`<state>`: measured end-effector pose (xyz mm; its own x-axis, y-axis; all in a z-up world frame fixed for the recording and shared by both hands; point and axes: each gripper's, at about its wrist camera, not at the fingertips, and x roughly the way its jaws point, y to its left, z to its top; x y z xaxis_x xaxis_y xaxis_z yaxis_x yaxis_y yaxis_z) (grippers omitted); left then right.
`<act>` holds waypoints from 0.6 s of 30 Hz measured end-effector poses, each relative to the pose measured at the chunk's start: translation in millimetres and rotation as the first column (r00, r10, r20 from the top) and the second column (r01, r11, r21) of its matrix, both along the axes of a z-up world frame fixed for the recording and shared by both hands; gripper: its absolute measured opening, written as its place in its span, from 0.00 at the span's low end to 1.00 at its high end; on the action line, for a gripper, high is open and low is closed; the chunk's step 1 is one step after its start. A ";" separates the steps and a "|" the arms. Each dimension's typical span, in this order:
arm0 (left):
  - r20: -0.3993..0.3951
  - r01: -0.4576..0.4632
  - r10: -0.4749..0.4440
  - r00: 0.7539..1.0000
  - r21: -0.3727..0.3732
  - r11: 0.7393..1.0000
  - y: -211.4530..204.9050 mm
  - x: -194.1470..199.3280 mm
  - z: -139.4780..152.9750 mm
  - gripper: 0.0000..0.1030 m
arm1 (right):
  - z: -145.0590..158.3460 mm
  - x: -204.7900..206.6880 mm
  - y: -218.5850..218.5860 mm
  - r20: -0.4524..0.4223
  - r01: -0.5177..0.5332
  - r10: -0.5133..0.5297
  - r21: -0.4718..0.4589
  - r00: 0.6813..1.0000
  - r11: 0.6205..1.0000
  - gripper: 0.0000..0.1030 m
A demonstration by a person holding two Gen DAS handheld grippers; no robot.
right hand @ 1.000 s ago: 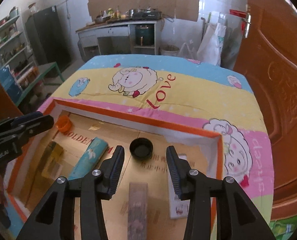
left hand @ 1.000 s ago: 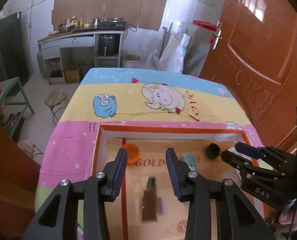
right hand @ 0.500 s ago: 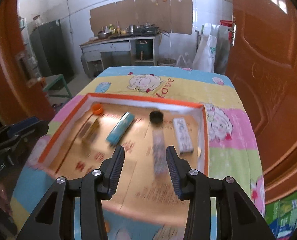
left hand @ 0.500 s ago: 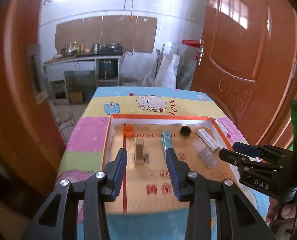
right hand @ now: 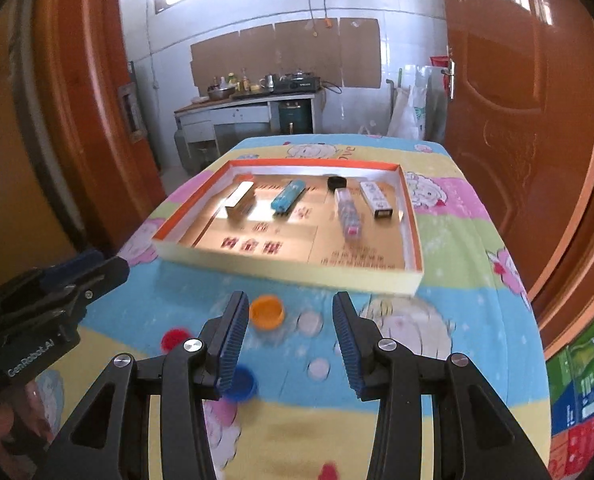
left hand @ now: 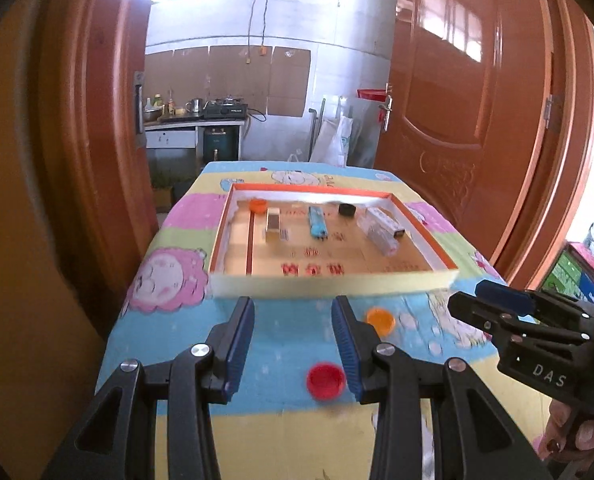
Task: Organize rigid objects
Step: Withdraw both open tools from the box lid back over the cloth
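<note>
Both grippers gape wide and empty; the orange cap (right hand: 266,311) lies just ahead of the right gripper (right hand: 287,344), this side of the tray (right hand: 289,270).

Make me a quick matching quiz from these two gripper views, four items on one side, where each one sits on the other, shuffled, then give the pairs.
Things:
1. black cap
2. red cap
3. blue tube
4. orange cap

Places:
A. on the cloth, between the left gripper fingers in the left wrist view
B. in the tray, near its far wall
C. on the cloth, by the right gripper left finger
D. lying in the tray's middle

Pairs: 1-B, 2-A, 3-D, 4-C
</note>
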<state>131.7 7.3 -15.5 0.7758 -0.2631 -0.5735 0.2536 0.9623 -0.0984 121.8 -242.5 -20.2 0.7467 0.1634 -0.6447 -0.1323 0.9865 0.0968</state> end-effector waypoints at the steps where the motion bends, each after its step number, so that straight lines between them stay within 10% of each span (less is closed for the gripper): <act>1: -0.002 0.001 -0.001 1.000 0.000 1.000 0.8 -6.9 -3.3 0.39 | -1.5 -7.8 1.9 0.005 0.001 -0.001 -0.004 1.000 1.000 0.44; 9: 0.000 0.004 -0.004 1.000 -0.017 1.000 10.9 -44.6 -22.4 0.39 | -20.5 -69.1 22.2 0.011 -0.055 0.055 -0.007 0.998 0.998 0.66; 18: -0.010 -0.002 0.002 1.000 -0.008 1.000 13.0 -59.0 -32.2 0.39 | -63.0 -99.9 47.4 -0.050 -0.129 0.127 -0.052 0.991 0.990 0.66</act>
